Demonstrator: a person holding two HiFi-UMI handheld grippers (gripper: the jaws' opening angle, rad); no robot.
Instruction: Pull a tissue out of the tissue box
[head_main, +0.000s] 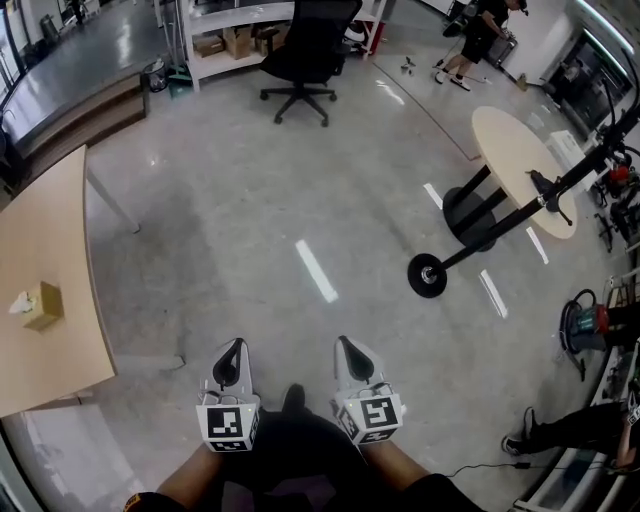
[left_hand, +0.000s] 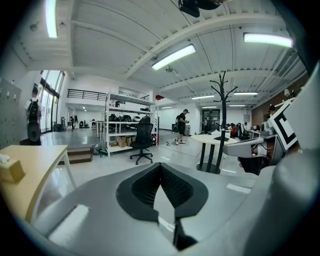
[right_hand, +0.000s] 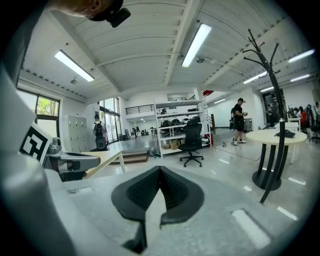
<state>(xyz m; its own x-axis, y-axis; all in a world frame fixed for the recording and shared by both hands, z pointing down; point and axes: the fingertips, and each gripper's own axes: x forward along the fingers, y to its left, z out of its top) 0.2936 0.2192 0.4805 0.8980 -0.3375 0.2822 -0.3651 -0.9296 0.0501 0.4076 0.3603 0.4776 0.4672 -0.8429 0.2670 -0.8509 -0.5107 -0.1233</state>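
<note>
A tan tissue box (head_main: 42, 305) with a white tissue sticking out of its top stands on a light wooden table (head_main: 50, 240) at the far left. It also shows in the left gripper view as the tissue box (left_hand: 10, 170) on that table (left_hand: 37, 157). My left gripper (head_main: 232, 358) and right gripper (head_main: 350, 352) are held side by side low over the floor, well to the right of the table. Both are shut with nothing between the jaws. In their own views the black pads of the left gripper (left_hand: 160, 166) and the right gripper (right_hand: 160, 170) meet at the tip.
A black office chair (head_main: 305, 45) and a white shelf unit (head_main: 230, 30) stand at the back. A round table (head_main: 520, 170) and a black coat stand (head_main: 428, 275) are to the right. One person (head_main: 480, 40) stands far back, and another person's leg (head_main: 560, 430) shows at the lower right.
</note>
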